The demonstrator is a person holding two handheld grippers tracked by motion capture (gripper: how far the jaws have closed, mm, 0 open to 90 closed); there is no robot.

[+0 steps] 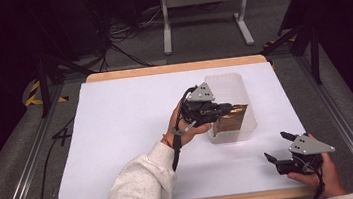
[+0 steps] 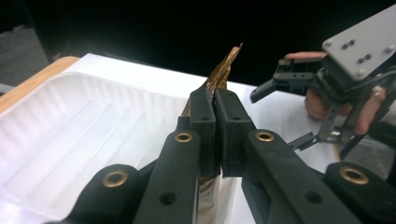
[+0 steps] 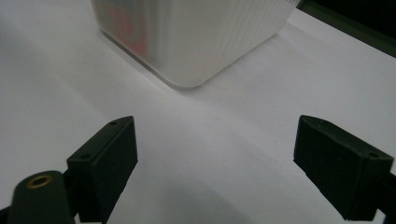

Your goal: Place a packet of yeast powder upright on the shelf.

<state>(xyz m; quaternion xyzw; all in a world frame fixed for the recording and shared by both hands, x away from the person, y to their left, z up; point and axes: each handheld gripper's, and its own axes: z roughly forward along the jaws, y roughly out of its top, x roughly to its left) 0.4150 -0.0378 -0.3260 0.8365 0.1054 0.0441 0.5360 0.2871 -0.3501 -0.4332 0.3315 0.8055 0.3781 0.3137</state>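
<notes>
Our left gripper [image 2: 215, 135] pinches the gold packet [image 2: 224, 67] over the tub [image 1: 247, 121]; it may slip. Our right gripper [image 1: 283, 147], at five o'clock, gapes empty.

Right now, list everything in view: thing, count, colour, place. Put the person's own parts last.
Bin: one, clear white plastic, right of centre on the table.
Packet: one, gold-brown foil, at the bin's near end, pinched by the left tongs.
Table: one, white top with a wooden edge, middle of the high view.
Stand: one, pale grey, on the floor beyond the table.
Cables: several, dark, on the floor beyond the table.
Sleeve: one, light grey, left forearm at the near edge.
Left tongs: one, black, shut on the packet at the bin.
Right tongs: one, black, open, low at the table's near right corner.
</notes>
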